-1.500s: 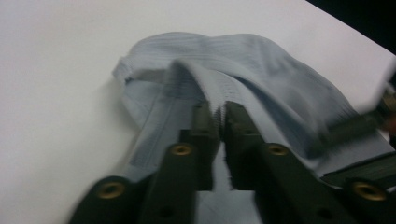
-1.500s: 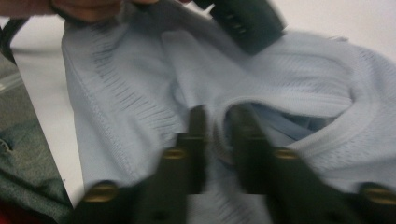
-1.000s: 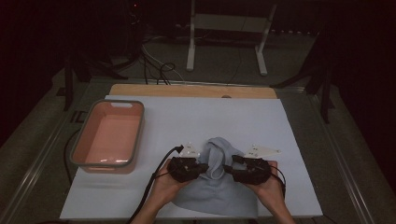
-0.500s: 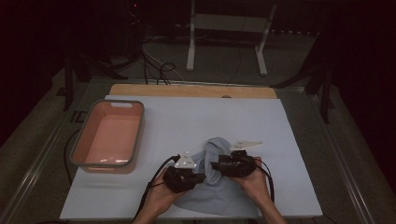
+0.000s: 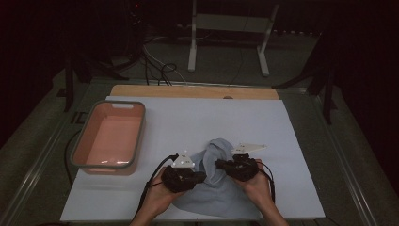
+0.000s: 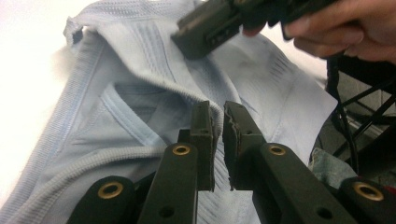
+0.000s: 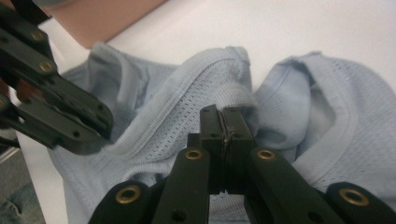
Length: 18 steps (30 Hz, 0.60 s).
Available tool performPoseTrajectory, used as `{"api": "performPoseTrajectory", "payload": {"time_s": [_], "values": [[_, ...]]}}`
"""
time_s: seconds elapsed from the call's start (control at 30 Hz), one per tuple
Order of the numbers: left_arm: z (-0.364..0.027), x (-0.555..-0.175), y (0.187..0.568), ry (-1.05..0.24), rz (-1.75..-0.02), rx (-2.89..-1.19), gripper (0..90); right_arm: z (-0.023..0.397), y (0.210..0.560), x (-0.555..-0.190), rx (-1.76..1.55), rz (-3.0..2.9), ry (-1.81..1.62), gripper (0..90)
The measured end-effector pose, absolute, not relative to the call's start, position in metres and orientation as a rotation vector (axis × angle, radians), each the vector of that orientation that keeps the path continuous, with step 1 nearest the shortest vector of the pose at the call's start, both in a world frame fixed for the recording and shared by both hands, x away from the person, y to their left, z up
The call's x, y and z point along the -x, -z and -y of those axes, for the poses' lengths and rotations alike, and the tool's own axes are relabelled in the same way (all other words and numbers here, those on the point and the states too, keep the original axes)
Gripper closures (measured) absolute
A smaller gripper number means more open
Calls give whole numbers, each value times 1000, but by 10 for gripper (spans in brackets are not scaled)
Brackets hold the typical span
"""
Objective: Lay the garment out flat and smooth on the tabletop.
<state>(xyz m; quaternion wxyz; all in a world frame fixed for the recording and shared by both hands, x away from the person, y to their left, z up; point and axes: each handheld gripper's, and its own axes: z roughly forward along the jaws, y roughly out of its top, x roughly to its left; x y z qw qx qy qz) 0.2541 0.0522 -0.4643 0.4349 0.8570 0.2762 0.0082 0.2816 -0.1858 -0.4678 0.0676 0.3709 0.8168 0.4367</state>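
Observation:
A light blue mesh garment [image 5: 212, 197] lies bunched at the near middle of the white table top [image 5: 211, 117]. My left gripper [image 5: 202, 177] points right into its folds. In the left gripper view its jaws [image 6: 218, 110] have just been opening to a narrow slit, with the ribbed hem [image 6: 140, 154] still caught between the tips. My right gripper [image 5: 218, 164] points left, facing the other. Seen in the right gripper view, it [image 7: 224, 116] is shut on a raised fold of the ribbed hem [image 7: 205, 74]. The two grippers are a short way apart.
A pink basin [image 5: 77, 146] stands on the table's left side and holds nothing. A wooden board [image 5: 193, 91] runs along the far edge. Beyond it are cables and a white stand [image 5: 193, 47] on the floor. The person's hands [image 5: 256, 188] come in at the near edge.
The right gripper has moved left toward the left one and closed on the cloth. The garment has bunched up between them. The left hand has hardly moved.

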Motion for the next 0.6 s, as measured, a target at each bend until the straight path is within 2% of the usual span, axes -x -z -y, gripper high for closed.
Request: {"api": "performPoseTrajectory", "payload": {"time_s": [0.07, 0.27, 0.6], "values": [[-53, -255, 464, -21, -693, -2124, 807, 187, 466, -280, -1112, -2452, -1323, 894], [-62, -263, 452, -96, -755, -2063, 634, 190, 461, -272, -1064, -2449, -1337, 895], [-60, -290, 442, -226, -823, -2072, 510, 193, 446, -257, -973, -2439, -1375, 895]]}}
